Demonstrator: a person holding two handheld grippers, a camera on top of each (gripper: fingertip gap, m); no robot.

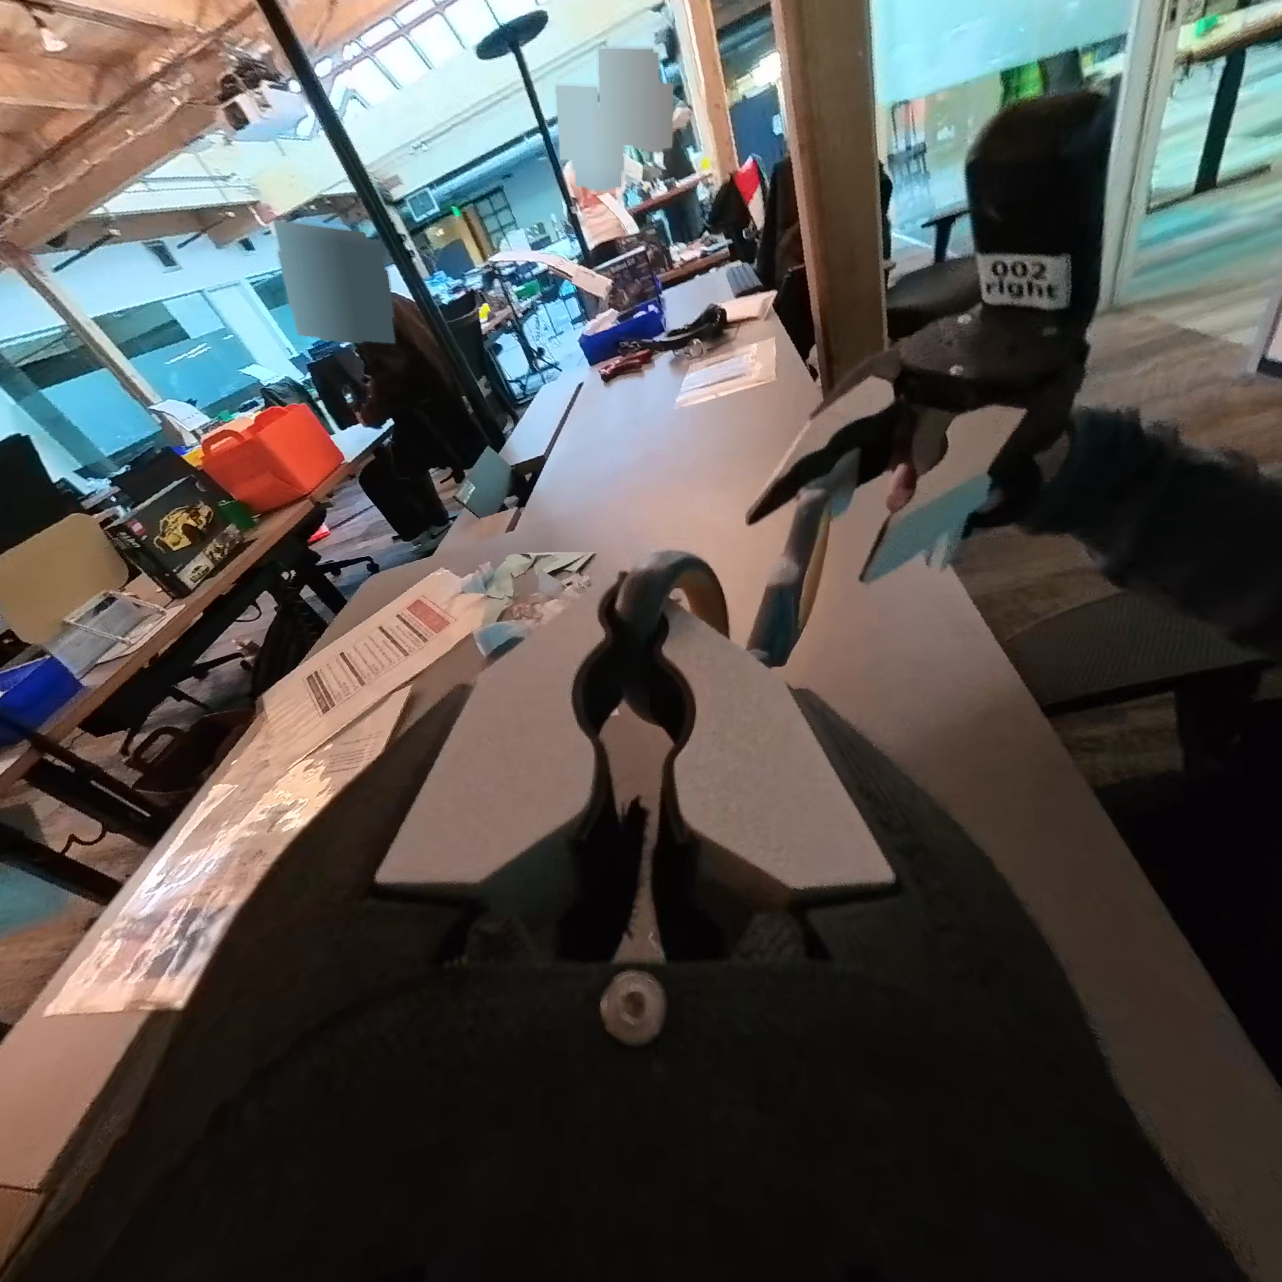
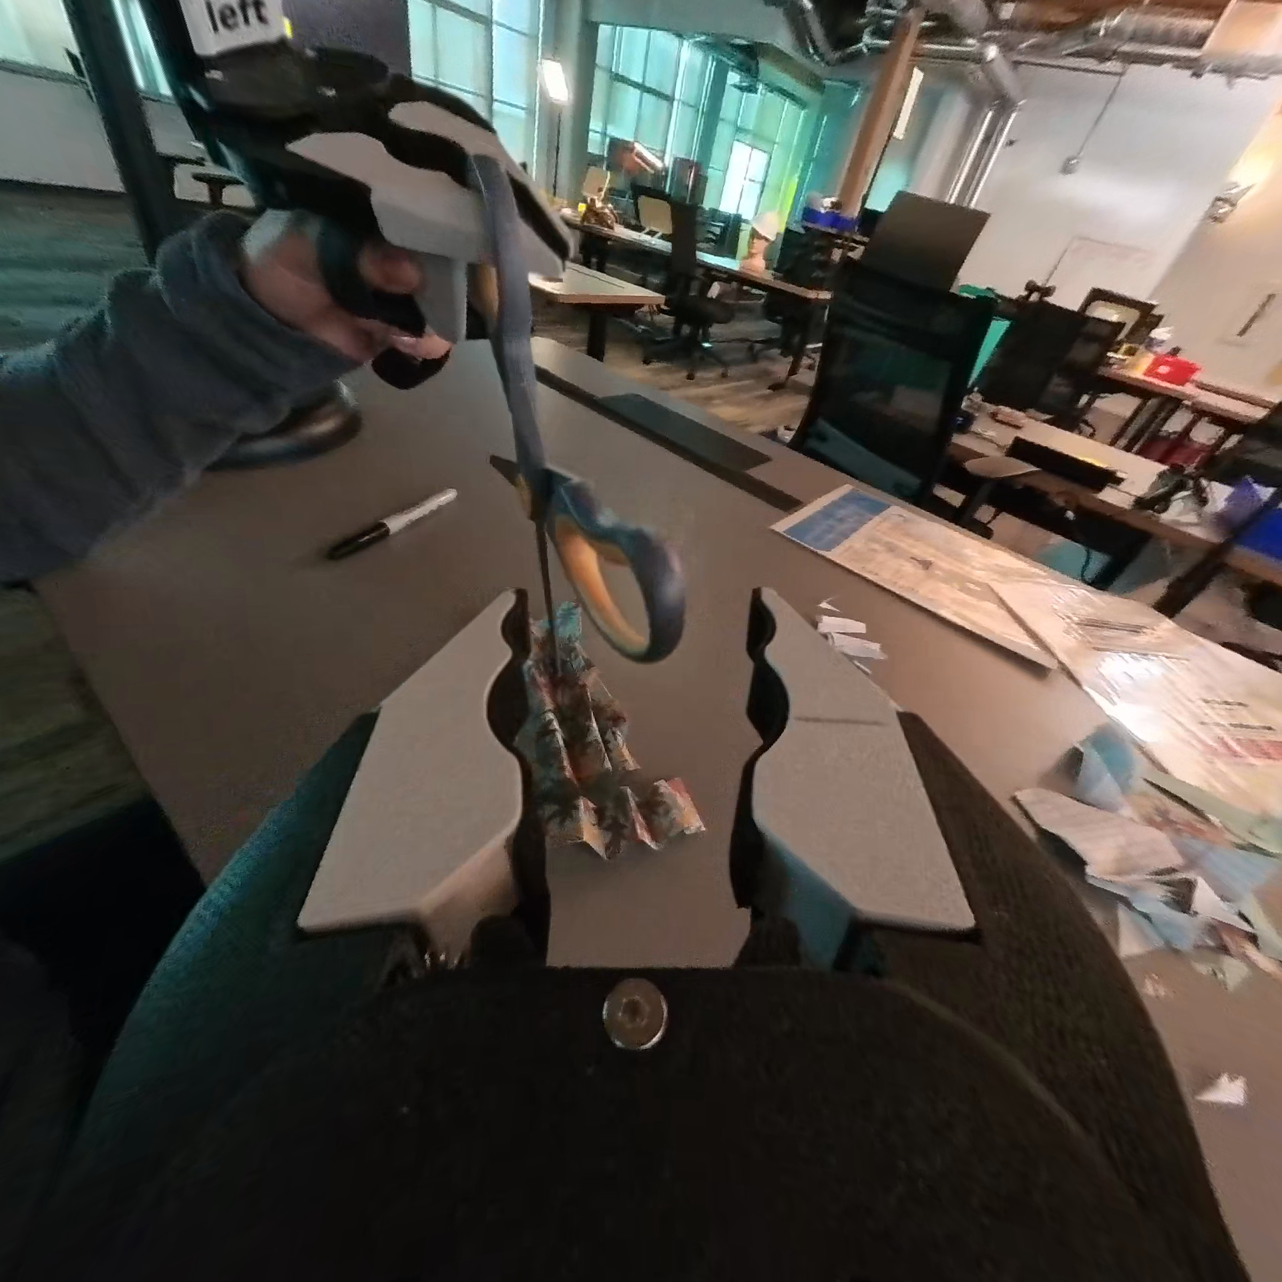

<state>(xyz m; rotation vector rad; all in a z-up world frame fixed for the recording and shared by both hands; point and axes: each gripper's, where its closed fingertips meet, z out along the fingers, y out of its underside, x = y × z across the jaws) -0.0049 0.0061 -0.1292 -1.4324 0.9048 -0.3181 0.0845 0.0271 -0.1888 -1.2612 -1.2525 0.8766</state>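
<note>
While the blue scissors [image 2: 534, 444] hang straight down, one grey-blue handle loop pinched tight in the left gripper [image 2: 485, 208], their other loop [image 2: 624, 590], blue with an orange lining, swings free and their thin dark blade points down into the folded paper [image 2: 590, 749]. That paper is pleated like a fan, printed with leaves, and lies on the smooth grey bench [image 2: 277, 624], close to one side between the spread jaws of the right gripper [image 2: 635, 666], which grips nothing. A black marker [image 2: 392, 524] and paper scraps [image 2: 1144, 832] lie farther out.

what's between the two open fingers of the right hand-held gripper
In the right wrist view, a pleated patterned paper lies on the table between them, beside the left finger; the scissors tip pokes into its top.
</note>
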